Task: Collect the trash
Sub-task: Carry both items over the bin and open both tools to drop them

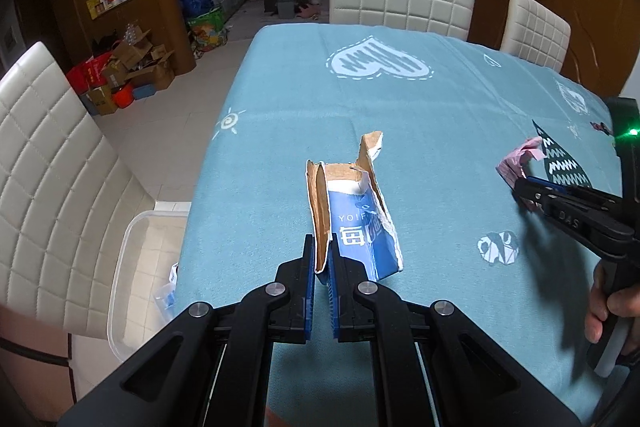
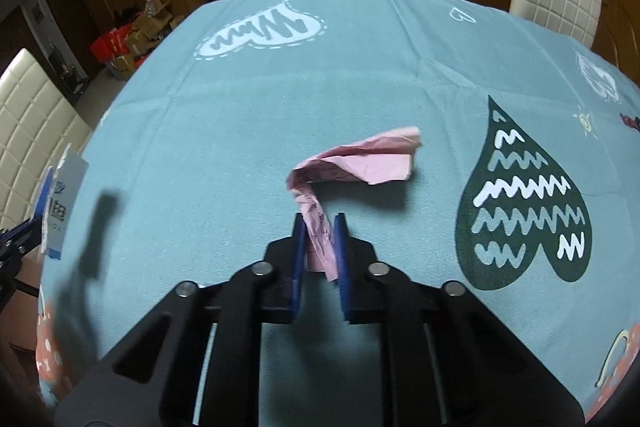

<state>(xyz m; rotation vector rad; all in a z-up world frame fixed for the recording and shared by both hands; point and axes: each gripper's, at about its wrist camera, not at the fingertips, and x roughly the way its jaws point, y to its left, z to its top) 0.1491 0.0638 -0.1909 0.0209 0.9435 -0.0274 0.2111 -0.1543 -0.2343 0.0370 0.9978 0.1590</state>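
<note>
The left gripper point(image 1: 321, 259) is clamped on the near edge of a torn blue-and-white cardboard carton point(image 1: 352, 215), held above the light-blue patterned tablecloth point(image 1: 400, 107). The right gripper point(image 2: 320, 227) pinches the twisted near end of a crumpled pink paper slip point(image 2: 360, 163), the rest trailing ahead of its fingertips.

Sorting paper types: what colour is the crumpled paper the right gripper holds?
Pink; clearest in right wrist view.

Both grippers, left point(image 1: 322, 251) and right point(image 2: 320, 231), angle downward, fingers clamped together.
</note>
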